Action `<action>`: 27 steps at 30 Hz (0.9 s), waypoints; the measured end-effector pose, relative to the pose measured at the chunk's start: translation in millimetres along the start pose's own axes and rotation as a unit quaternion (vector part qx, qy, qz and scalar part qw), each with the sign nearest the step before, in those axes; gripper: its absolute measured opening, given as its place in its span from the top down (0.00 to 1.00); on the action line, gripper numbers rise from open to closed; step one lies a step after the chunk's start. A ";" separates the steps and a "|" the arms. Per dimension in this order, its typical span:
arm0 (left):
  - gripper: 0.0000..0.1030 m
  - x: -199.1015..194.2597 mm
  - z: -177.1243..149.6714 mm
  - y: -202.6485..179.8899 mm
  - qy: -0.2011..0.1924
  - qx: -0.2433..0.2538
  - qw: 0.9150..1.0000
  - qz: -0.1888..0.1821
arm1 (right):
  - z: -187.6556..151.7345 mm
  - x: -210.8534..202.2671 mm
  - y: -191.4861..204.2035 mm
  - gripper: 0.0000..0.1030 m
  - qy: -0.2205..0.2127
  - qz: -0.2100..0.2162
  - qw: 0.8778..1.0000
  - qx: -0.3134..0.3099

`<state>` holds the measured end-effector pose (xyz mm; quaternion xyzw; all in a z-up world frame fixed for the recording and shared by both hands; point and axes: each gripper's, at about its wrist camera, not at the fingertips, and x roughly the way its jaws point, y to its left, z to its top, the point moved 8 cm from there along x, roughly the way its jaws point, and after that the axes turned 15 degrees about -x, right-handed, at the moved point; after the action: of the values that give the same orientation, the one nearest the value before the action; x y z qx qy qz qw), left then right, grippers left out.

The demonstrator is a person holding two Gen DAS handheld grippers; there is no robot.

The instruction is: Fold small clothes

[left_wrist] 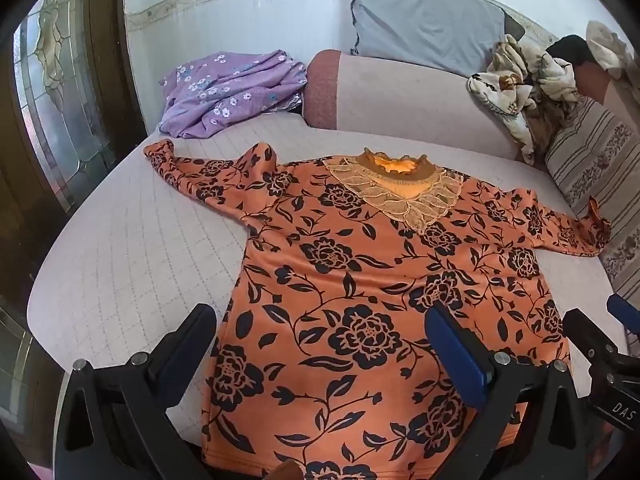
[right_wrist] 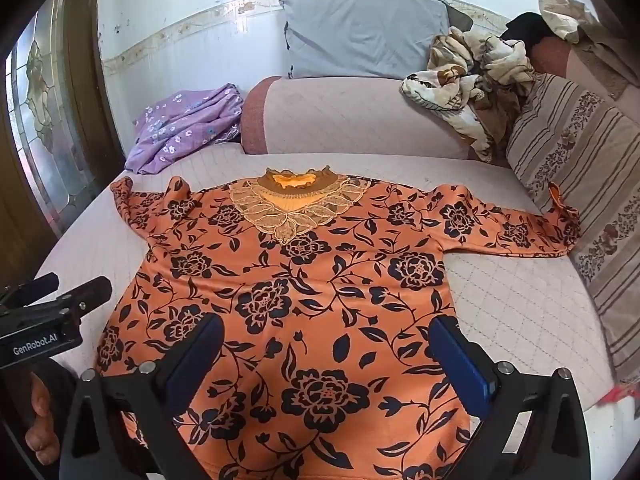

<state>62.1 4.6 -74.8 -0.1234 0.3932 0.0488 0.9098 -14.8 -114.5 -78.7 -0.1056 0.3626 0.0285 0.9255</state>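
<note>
An orange top (left_wrist: 360,280) with black flowers lies flat, front up, on the pale quilted bed (left_wrist: 120,248), both sleeves spread out to the sides and the lace collar (left_wrist: 394,188) pointing toward the bolster (left_wrist: 400,96). The left hand-held gripper (left_wrist: 320,344) hangs over the hem on the top's left half, fingers wide apart and holding nothing. The right hand-held gripper (right_wrist: 326,356) is over the hem's right half (equally wide open, equally empty). Whether either touches the cloth cannot be told. A purple floral garment (left_wrist: 232,92) lies crumpled at the bed's far left corner, a grey pillow (left_wrist: 424,20) leans on the wall, and a rumpled blanket (left_wrist: 520,88) sits on the bolster's right end.
</note>
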 end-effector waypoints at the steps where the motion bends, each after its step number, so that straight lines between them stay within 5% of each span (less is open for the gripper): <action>1: 0.00 0.4 -0.2 0.1 0.000 0.002 1.000 0.001 | -0.3 0.2 0.1 0.00 0.000 0.001 1.000 0.000; 27: 0.00 8.2 -2.8 -2.5 0.015 0.011 1.000 -0.005 | 4.6 6.4 0.9 0.00 0.001 -0.001 1.000 0.004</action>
<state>66.2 1.3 -82.2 -0.1164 0.4063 0.0377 0.9055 -7.1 -112.8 -79.9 -0.1027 0.3632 0.0261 0.9257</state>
